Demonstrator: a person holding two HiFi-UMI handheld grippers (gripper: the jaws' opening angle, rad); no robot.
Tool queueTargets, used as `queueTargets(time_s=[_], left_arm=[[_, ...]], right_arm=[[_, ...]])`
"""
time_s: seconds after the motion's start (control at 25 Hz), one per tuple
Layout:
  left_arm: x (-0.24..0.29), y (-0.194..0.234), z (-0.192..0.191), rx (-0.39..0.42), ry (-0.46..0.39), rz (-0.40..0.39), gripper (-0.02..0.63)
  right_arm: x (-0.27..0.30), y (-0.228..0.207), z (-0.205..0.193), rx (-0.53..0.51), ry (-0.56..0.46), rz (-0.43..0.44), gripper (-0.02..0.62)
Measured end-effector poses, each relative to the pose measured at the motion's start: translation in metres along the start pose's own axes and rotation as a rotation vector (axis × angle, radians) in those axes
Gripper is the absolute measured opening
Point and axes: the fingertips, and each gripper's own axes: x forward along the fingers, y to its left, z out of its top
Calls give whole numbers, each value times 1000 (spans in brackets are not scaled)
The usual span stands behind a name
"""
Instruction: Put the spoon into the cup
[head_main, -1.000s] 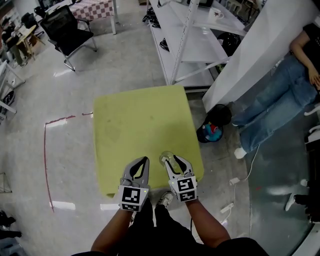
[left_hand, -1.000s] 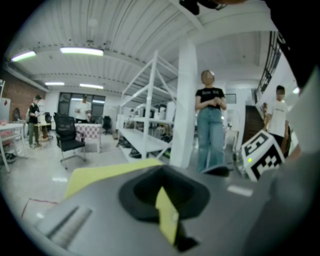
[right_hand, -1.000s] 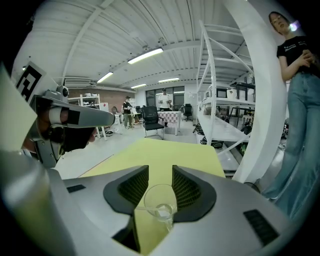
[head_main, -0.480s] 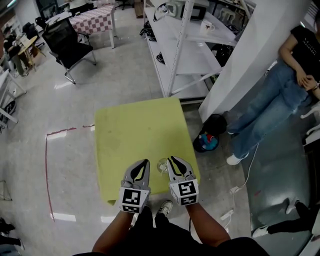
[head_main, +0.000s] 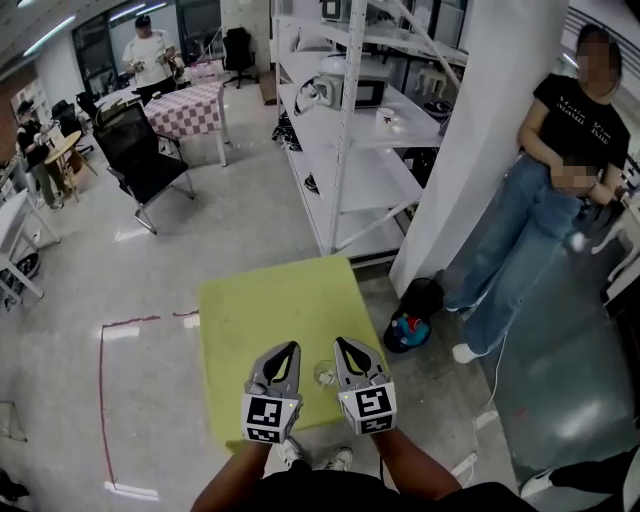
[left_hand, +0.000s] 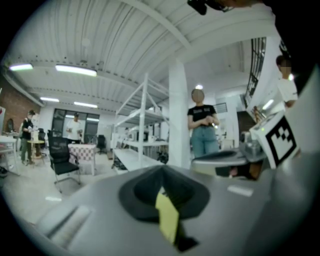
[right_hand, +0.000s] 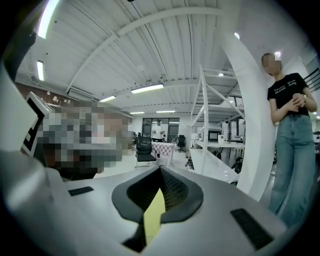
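Note:
A small clear glass cup (head_main: 324, 375) stands near the front edge of the yellow-green table (head_main: 260, 320), seen in the head view between my two grippers. I cannot make out the spoon apart from the cup. My left gripper (head_main: 291, 346) hangs above the table left of the cup, its jaws shut on nothing. My right gripper (head_main: 339, 342) hangs just right of the cup, also shut and empty. Both gripper views look level across the room over shut jaws, left gripper (left_hand: 162, 167) and right gripper (right_hand: 161, 167); neither shows the cup.
A white shelf rack (head_main: 345, 150) and a white pillar (head_main: 470, 150) stand beyond the table. A person in jeans (head_main: 540, 210) stands at the right. A black bag (head_main: 408, 318) lies on the floor by the table's right corner. A black chair (head_main: 140, 160) is far left.
Both grippers have risen from the table and the head view has tilted up to show the room. The right gripper's jaws, open by the cup before, have come together.

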Motion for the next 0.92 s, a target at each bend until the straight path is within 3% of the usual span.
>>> queueTargets(time_s=[0.48, 0.92], left_arm=[[10, 6, 32, 33, -77, -22, 6], [9, 6, 40, 37, -92, -25, 6]], right_arm=[[-2, -26, 30, 3, -64, -69, 6], [-2, -28, 46, -11, -97, -82, 6]])
